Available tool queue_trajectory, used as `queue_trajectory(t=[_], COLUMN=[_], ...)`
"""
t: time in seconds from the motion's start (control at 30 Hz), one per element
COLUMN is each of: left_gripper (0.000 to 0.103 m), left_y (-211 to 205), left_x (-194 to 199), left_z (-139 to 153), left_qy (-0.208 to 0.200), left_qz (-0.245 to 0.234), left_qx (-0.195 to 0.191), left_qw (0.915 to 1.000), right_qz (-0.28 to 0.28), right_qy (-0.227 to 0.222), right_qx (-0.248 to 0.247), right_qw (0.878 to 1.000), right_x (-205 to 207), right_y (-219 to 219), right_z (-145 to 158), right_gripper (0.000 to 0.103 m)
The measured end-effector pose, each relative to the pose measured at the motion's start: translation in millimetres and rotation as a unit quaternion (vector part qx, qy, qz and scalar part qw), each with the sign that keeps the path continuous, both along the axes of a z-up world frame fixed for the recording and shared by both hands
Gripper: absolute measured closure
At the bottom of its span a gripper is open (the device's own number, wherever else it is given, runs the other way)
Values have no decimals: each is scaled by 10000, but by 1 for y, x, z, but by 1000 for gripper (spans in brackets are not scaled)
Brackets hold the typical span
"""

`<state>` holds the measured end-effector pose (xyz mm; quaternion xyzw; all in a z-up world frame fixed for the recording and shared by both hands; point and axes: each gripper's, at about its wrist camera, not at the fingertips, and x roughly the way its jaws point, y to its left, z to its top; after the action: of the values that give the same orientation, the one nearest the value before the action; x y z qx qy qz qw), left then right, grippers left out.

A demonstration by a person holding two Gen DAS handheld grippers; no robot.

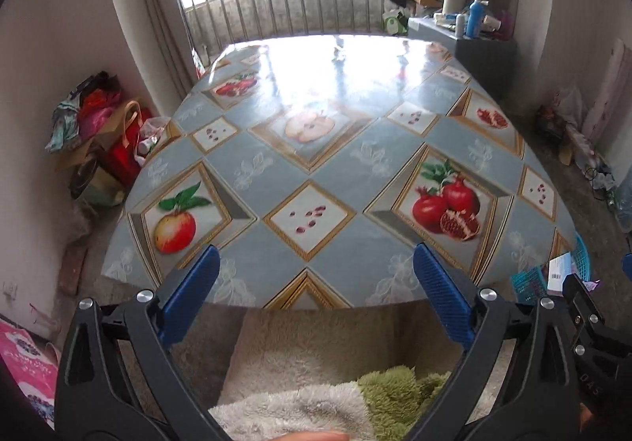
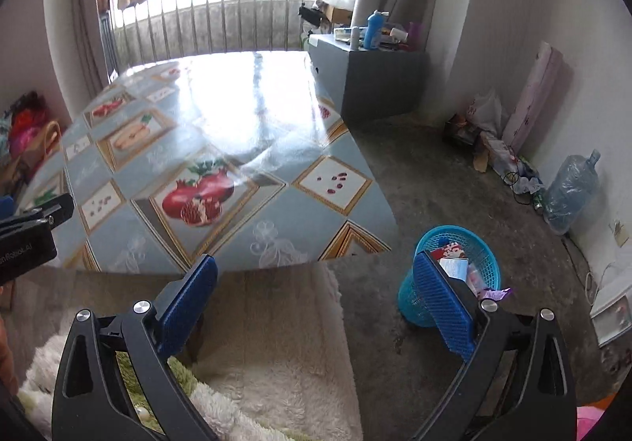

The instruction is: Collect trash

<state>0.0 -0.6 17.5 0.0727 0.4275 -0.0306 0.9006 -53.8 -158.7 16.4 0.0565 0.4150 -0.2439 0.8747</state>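
- Hovering at the near edge of the fruit-print table [image 1: 316, 149], my left gripper [image 1: 316, 279] and right gripper [image 2: 316, 283] both had fingers spread, holding nothing.
- I saw collected wrappers in the turquoise wastebasket [image 2: 484, 249] on the floor, just beside my right gripper's right finger, nearer that hand.

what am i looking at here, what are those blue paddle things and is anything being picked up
Each picture comes from a camera riding on a hand-held gripper that a person carries, one per hand. The blue paddles are its two fingers. The left hand-held gripper and the right hand-held gripper both stand wide open and hold nothing. Ahead is a table under a fruit-patterned cloth, with nothing visible on it. On the floor to its right stands a blue basket with wrappers and paper inside.
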Motion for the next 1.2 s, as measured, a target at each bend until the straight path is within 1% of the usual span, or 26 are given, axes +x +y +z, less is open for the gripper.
queue_trajectory(t=[0.03,0.1,0.27,0.57,1.2], left_gripper=[9,9,9,9,9], left_y=[2,6,9,4,3], left_x=[-3,-2,3,6,5], left_z=[-5,-10,-13,-18,-19], left_qy=[70,155,214,321,327], left_qz=[44,98,163,69,67], left_qx=[36,75,93,95,60], left_qw=[10000,9998,9996,9994,9994], right_qz=[3,-70,-332,-415,-537], right_qy=[105,273,542,679,619], right_qx=[-52,17,116,92,64], right_qw=[9999,9996,9979,9968,9966], right_x=[0,1,2,7,5], right_y=[3,1,-6,-10,-13], right_z=[-3,-9,-17,-21,-16], right_gripper=[6,6,6,6,6])
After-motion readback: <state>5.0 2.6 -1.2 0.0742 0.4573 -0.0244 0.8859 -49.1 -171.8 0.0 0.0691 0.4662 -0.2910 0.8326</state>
